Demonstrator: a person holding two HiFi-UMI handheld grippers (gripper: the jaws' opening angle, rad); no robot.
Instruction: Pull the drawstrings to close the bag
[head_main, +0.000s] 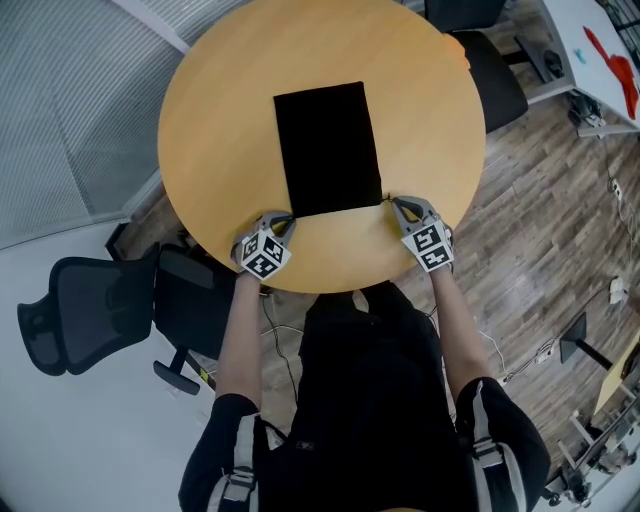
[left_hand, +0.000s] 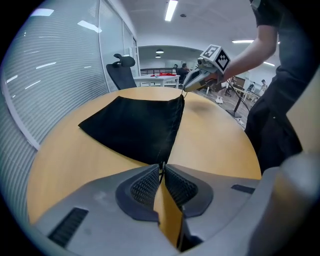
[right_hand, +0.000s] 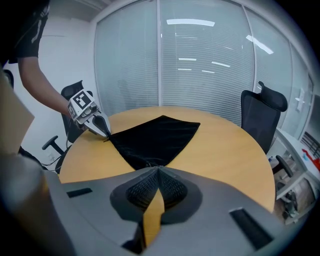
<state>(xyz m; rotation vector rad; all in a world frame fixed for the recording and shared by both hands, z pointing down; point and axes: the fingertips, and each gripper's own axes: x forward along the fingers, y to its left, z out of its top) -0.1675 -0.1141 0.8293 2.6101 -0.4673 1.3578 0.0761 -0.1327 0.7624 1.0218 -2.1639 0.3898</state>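
Head view: my left gripper (head_main: 284, 222) and right gripper (head_main: 397, 206) each clamp tight on a drawstring (left_hand: 162, 169) at the bag (head_main: 328, 148)'s lower corners.

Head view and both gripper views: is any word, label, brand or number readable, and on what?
None readable.
Black bag: plain.
Cubes on the left gripper and right gripper: square black-and-white markers, no letters.
Red marks on the white desk: too small to read.
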